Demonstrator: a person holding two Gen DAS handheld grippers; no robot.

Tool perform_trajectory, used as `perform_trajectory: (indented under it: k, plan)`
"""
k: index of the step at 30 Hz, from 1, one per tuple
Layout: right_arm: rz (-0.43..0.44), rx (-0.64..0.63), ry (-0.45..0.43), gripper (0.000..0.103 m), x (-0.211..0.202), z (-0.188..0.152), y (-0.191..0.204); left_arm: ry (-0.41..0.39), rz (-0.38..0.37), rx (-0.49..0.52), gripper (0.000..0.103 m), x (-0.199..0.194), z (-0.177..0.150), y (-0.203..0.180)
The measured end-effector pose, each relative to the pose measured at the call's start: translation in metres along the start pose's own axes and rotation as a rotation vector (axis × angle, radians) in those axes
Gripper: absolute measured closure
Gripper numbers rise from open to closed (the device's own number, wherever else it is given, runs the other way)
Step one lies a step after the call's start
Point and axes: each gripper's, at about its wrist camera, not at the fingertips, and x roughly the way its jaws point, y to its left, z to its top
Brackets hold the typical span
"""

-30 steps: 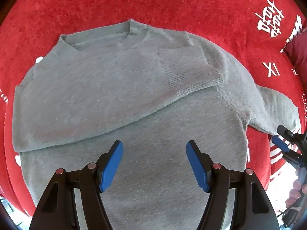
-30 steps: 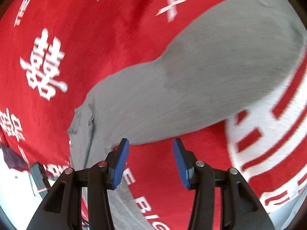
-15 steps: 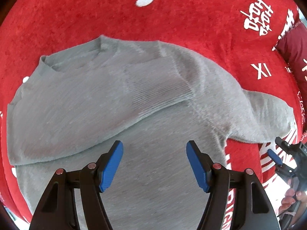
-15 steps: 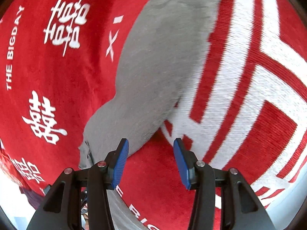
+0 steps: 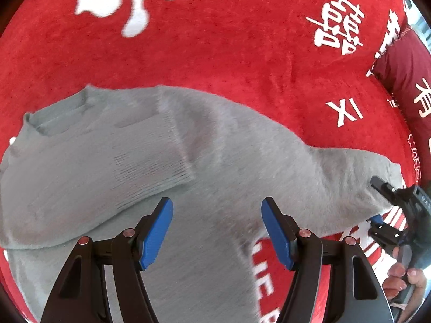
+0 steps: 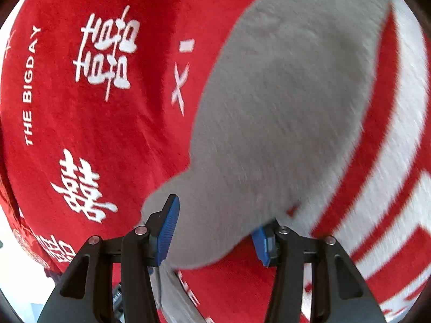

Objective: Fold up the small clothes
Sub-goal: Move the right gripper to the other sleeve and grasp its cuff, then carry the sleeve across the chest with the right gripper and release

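Two grippers work over one grey sweater [image 5: 221, 161] spread flat on a red blanket [image 5: 215, 59] printed with white characters; one sleeve [image 5: 113, 167] is folded across the chest, its ribbed cuff lying near the middle of the body; the other sleeve [image 6: 269, 123] stretches out sideways over the blanket's white-striped part; the left gripper [image 5: 216, 231] hangs above the sweater's lower body, its blue fingers [image 5: 156, 235] spread wide and holding nothing; the right gripper [image 6: 215, 228] has its fingers [image 6: 168, 228] wide apart on either side of the outstretched sleeve's end, not closed on it; a dark red cushion [image 5: 404, 86] lies at the blanket's far right edge.
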Motion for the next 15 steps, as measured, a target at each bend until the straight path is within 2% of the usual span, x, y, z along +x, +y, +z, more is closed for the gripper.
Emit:
perform_trajectory:
  k: [3,6,7,8,9,11,15]
  plan:
    - [-0.027,-0.022,-0.040,0.048,-0.007,0.010,0.006,0.002,0.011,0.011,0.034,0.009,0.001,-0.012]
    - [-0.019,0.030,-0.062,0.049,-0.013,0.018,0.003,0.024,0.044,0.031,0.034,0.022,-0.004,-0.022]
    - [-0.012,0.060,-0.058,0.055,-0.013,0.019,0.000,0.012,0.074,0.062,0.034,0.023,-0.006,-0.026]
    - [-0.008,0.094,-0.036,0.079,-0.009,0.021,-0.002,0.008,0.088,0.089,0.032,0.024,-0.008,-0.031]
    - [0.000,0.103,-0.020,0.094,-0.007,0.022,-0.002,0.012,0.097,0.113,0.029,0.026,-0.010,-0.034]
    - [0.027,0.081,-0.012,0.098,-0.006,0.023,0.007,0.019,0.095,0.140,0.029,0.025,-0.011,-0.037]
    - [0.099,-0.054,0.015,0.098,-0.005,0.018,0.056,0.015,0.007,0.053,0.029,0.008,-0.011,-0.015]
